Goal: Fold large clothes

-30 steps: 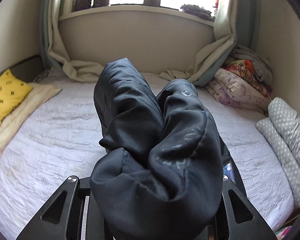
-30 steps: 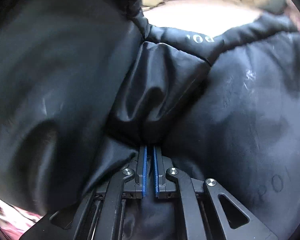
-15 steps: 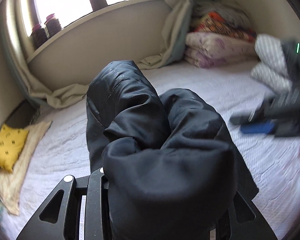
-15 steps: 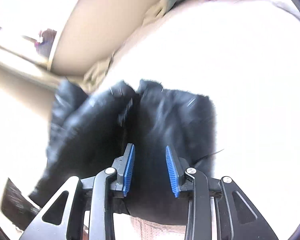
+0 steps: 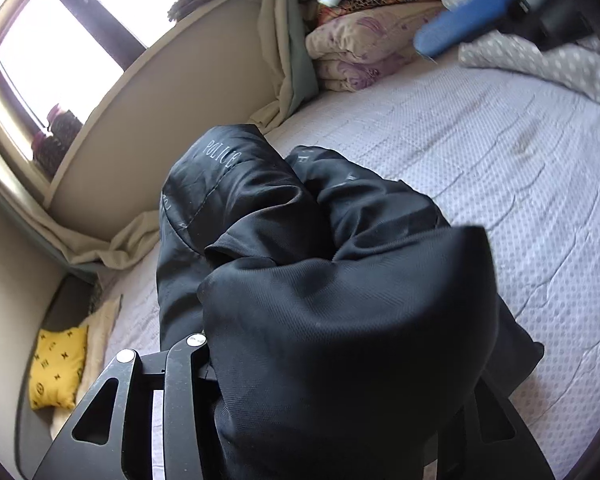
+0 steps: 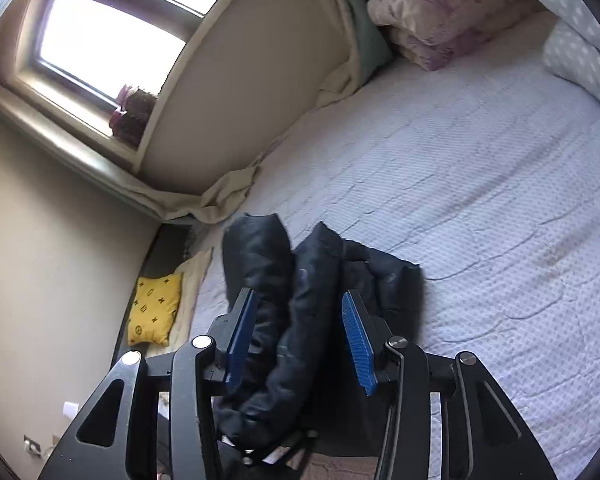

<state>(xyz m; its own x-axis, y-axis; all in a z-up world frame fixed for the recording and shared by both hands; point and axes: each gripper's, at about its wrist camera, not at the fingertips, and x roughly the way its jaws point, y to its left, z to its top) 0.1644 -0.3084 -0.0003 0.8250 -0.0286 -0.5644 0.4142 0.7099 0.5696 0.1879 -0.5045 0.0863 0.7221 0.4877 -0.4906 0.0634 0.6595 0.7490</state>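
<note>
Our left gripper (image 5: 300, 420), seemingly clenched, bunches the glossy black jacket (image 5: 320, 280) lengthwise toward the bed's (image 5: 500, 180) windowside edge; our right gripper (image 6: 300, 344) gapes.

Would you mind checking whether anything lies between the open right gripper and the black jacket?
Nothing visible does. The right gripper has its jaws spread wide, and the black jacket bulges up directly between the blue pads, with only the bare bedspread beyond. The left gripper is buried under the same jacket.

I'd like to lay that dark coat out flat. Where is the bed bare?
The lilac quilted bedspread lies bare right of the bunched black padded jacket, up to the folded floral blankets and dotted grey duvet. The left edge, by the yellow patterned cushion, is crowded.
</note>
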